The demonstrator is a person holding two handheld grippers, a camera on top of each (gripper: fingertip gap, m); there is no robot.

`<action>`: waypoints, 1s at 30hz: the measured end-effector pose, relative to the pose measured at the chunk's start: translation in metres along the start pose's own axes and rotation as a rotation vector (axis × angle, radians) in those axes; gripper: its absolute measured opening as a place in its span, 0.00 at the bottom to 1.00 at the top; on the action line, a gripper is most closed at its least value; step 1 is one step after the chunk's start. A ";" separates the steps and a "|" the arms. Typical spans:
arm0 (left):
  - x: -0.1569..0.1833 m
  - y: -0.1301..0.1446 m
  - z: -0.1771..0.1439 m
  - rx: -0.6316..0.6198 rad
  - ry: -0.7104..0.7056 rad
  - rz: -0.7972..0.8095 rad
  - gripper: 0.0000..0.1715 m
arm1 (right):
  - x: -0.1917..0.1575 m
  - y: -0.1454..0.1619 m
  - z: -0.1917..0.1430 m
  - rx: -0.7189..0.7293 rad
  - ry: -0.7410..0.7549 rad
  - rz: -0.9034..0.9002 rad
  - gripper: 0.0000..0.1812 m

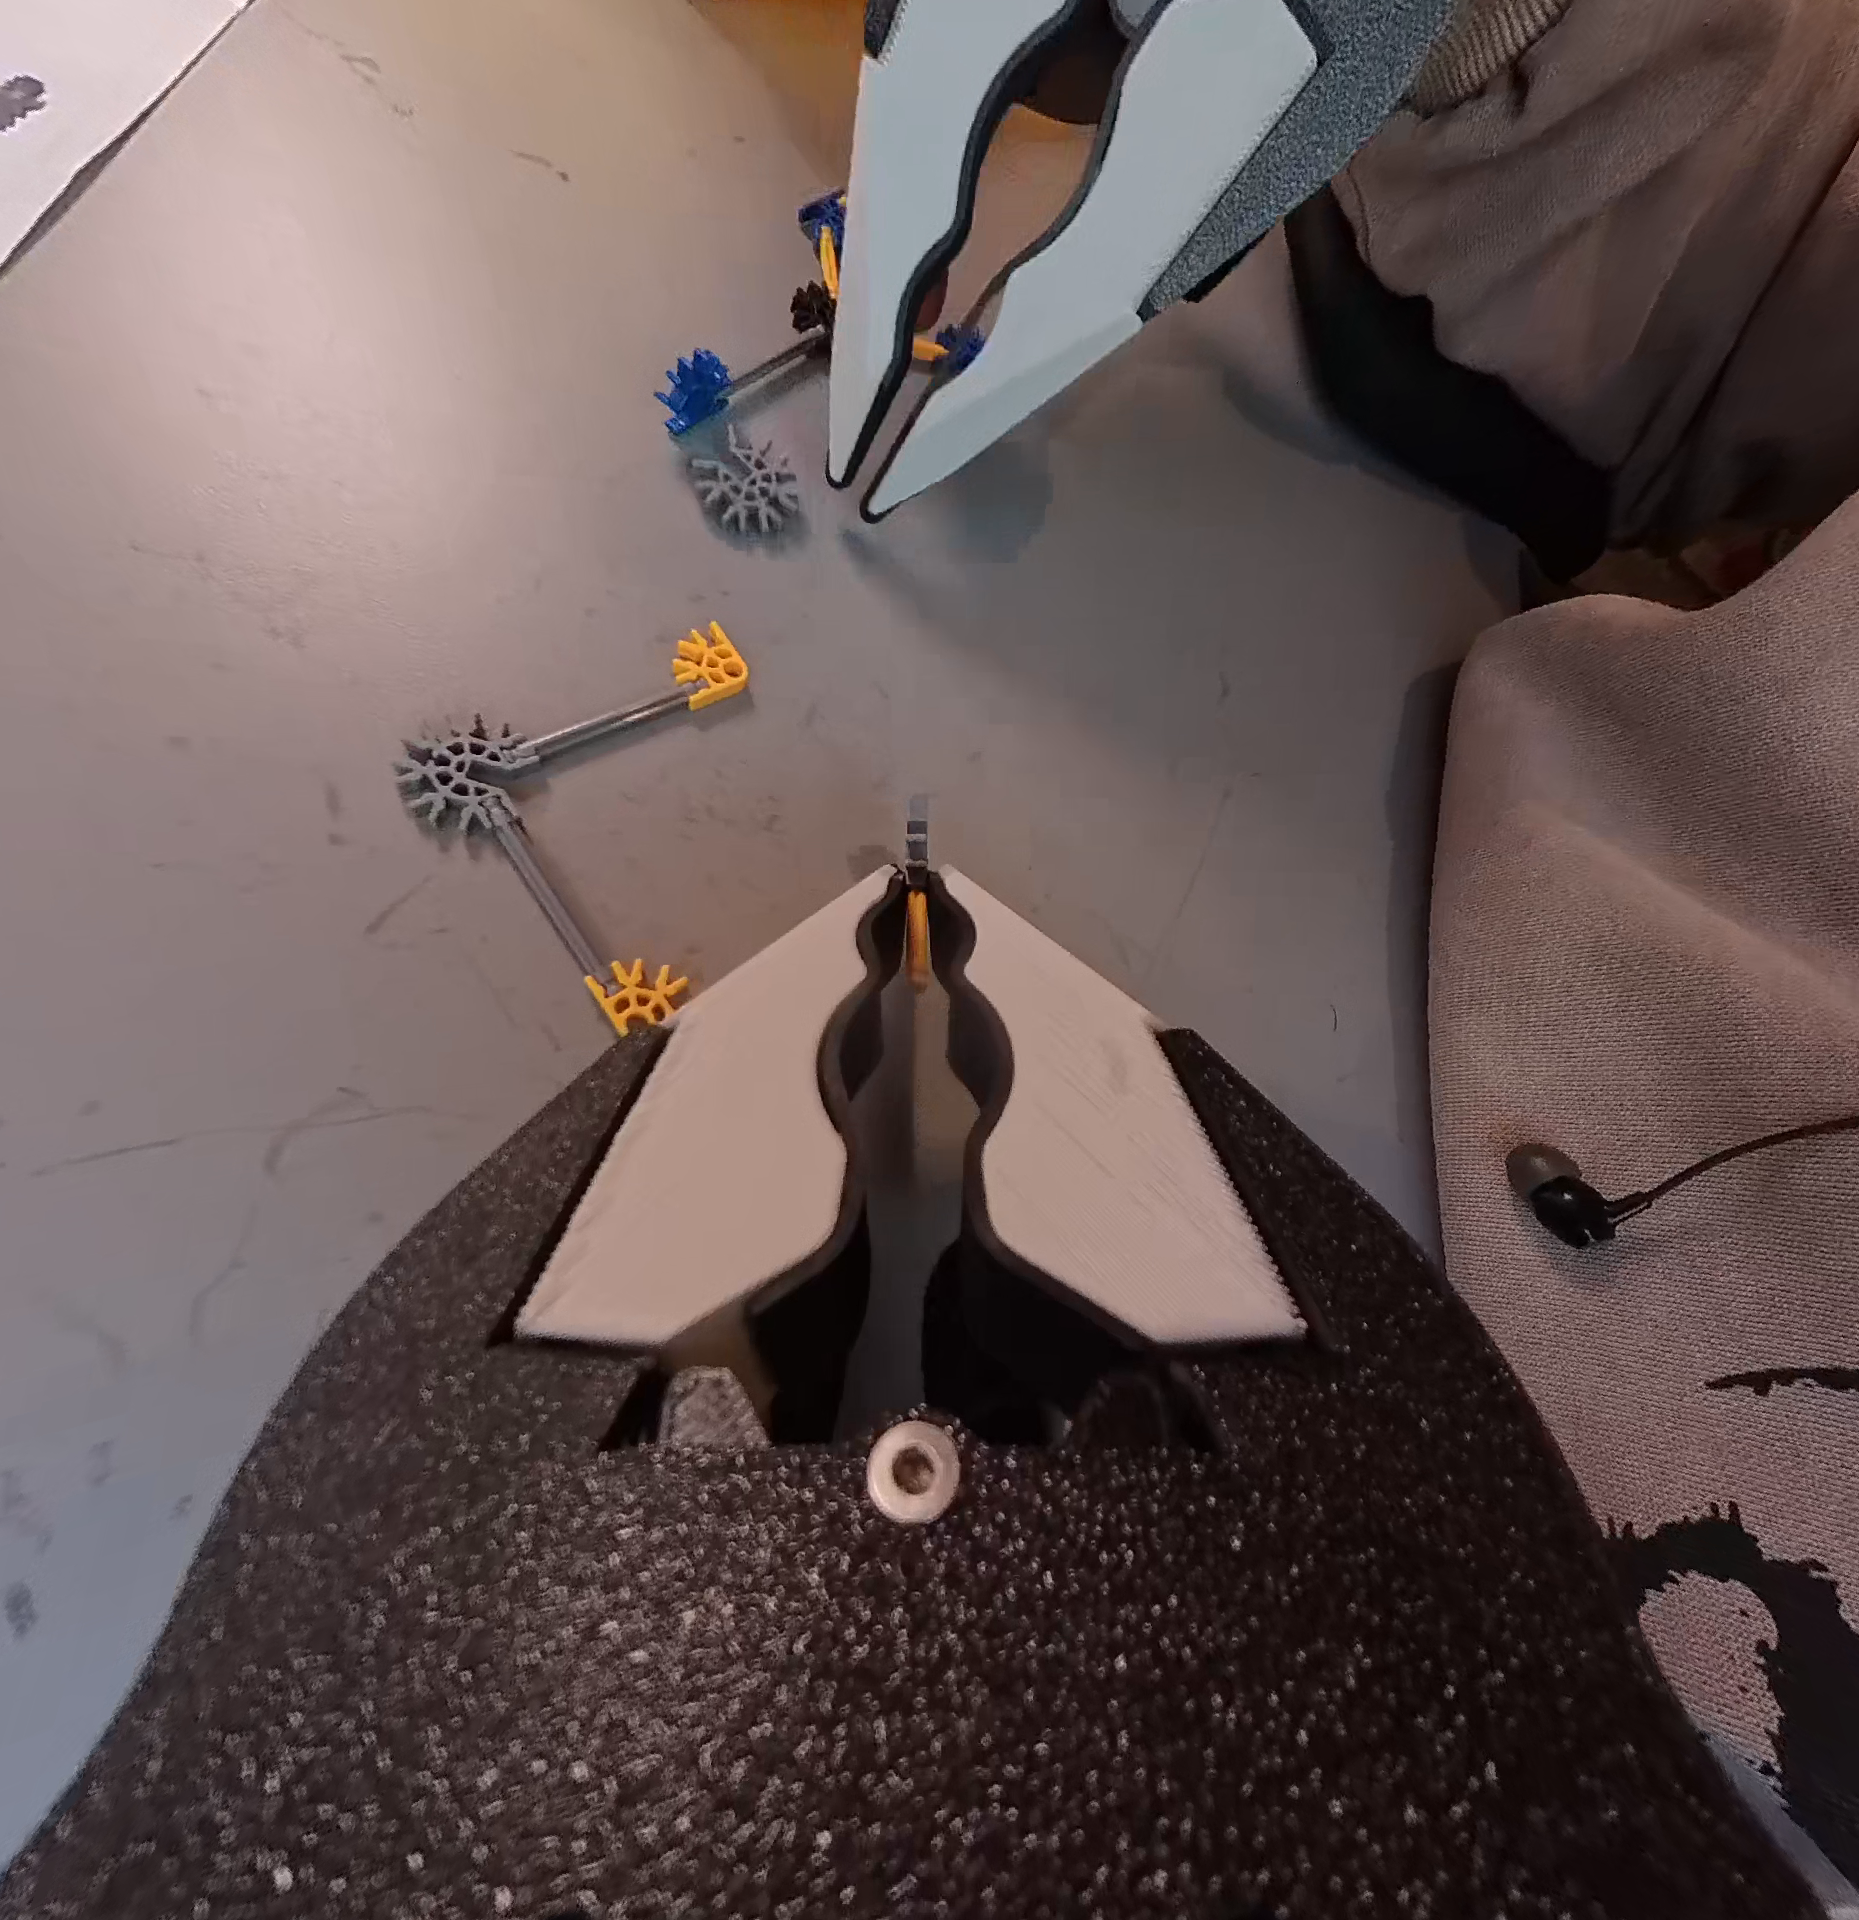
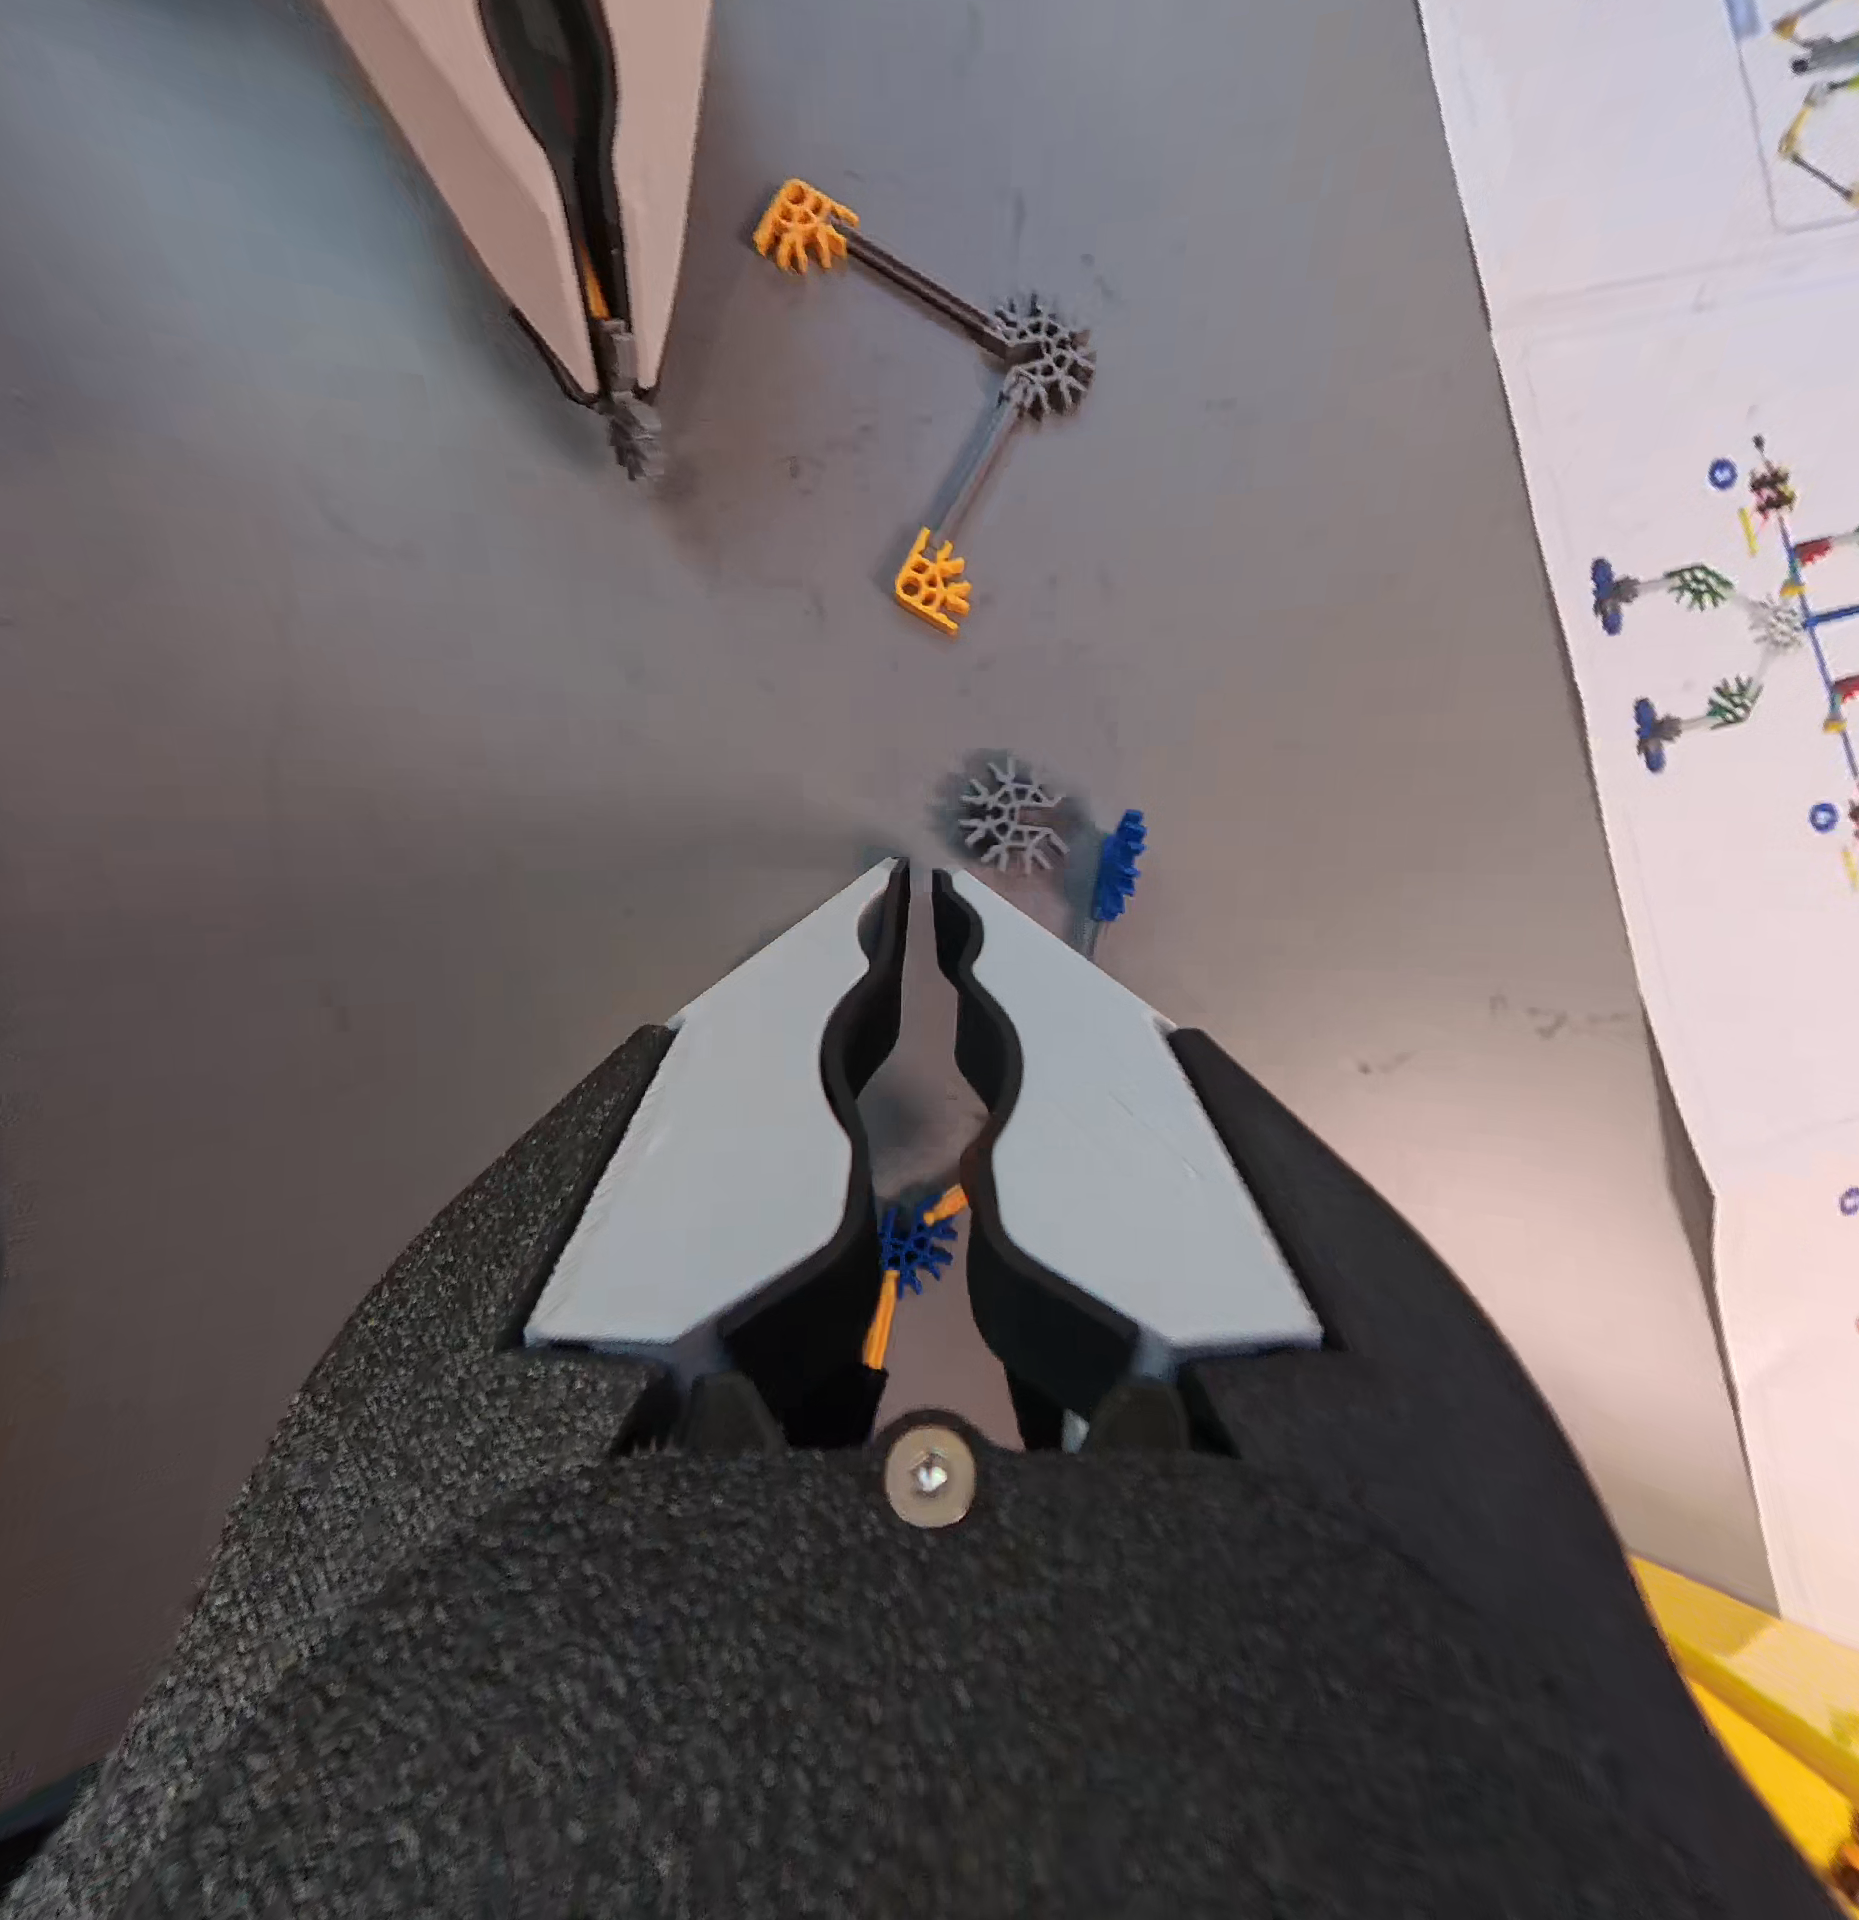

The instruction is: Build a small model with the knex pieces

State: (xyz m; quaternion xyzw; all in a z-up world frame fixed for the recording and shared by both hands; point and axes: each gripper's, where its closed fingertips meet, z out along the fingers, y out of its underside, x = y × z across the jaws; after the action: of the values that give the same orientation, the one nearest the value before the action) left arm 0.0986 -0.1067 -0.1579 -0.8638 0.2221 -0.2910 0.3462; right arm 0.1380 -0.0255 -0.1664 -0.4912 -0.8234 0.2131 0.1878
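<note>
Left gripper [image 1: 917, 878] largely hides its clamped piece [image 1: 917, 940].

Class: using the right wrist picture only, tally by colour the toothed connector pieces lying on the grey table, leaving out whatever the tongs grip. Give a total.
Yellow connectors: 2
Grey connectors: 2
Blue connectors: 2
Total: 6

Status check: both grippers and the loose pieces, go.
Left gripper shut on a small grey-and-yellow piece. Right gripper empty, jaws slightly apart, beside grey star connector. Two-rod assembly untouched.
</note>
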 end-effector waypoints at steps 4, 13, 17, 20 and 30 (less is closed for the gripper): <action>-0.001 0.001 0.000 -0.008 -0.013 0.007 0.02 | -0.004 -0.005 0.000 0.019 -0.004 -0.023 0.04; -0.001 0.002 0.001 -0.014 -0.016 0.014 0.02 | 0.015 -0.009 0.009 0.061 0.026 0.111 0.14; -0.006 0.003 0.001 -0.021 -0.058 0.041 0.02 | 0.002 -0.005 0.008 0.010 -0.036 0.119 0.13; -0.009 0.002 0.001 -0.016 -0.074 0.041 0.05 | -0.011 -0.003 0.006 -0.006 -0.077 0.084 0.12; -0.020 -0.014 -0.012 0.084 -0.106 0.003 0.09 | 0.004 -0.010 0.010 0.005 -0.001 0.115 0.13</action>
State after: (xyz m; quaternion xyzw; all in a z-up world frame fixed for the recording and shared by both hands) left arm 0.0792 -0.0912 -0.1474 -0.8625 0.1924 -0.2531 0.3938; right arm 0.1237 -0.0284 -0.1693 -0.5373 -0.7933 0.2257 0.1760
